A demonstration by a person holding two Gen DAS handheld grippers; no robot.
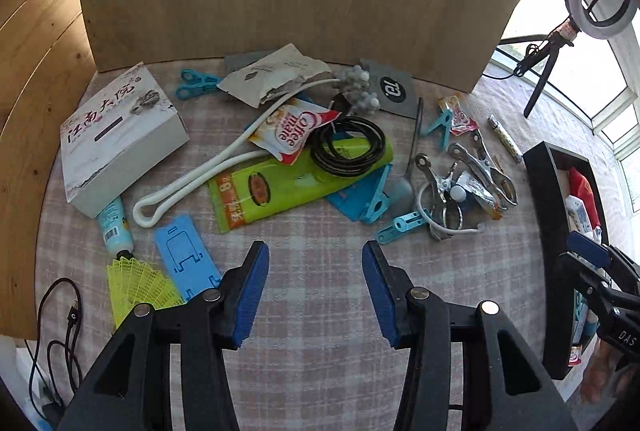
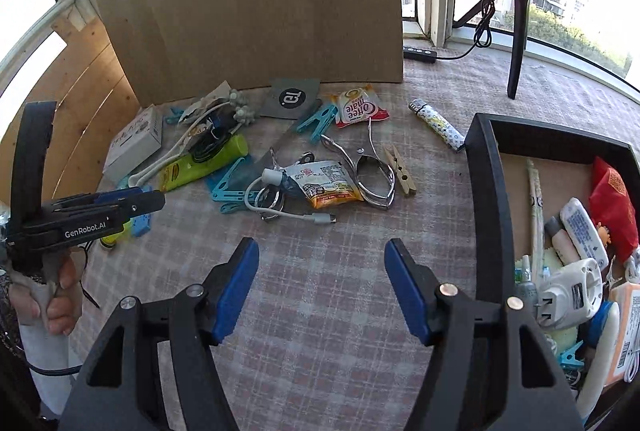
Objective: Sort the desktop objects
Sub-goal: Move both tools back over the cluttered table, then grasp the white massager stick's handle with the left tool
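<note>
Both hand-held grippers, left (image 1: 315, 287) and right (image 2: 322, 285), spread wide, empty, above checked-cloth table (image 2: 320, 271). Black rectangular tray (image 2: 490, 199) at right, cut off by frame, crammed: white plug adapter (image 2: 570, 291), red pouch (image 2: 612, 207). Beyond, loose clutter mid-table: green snack packet (image 1: 288, 183) half hidden under coiled black cable (image 1: 347, 146).

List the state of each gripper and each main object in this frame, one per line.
left gripper: open, empty, above the checked cloth.
right gripper: open, empty.
black tray: partly filled with sorted items.
black cable: coiled, lying on the green packet.
white box: closed, flat on the cloth.
metal clamp: lying on its side, unclipped.
wooden clothespin: shut, flat beside the clamp.
lighter: lying flat, apart from the pile.
</note>
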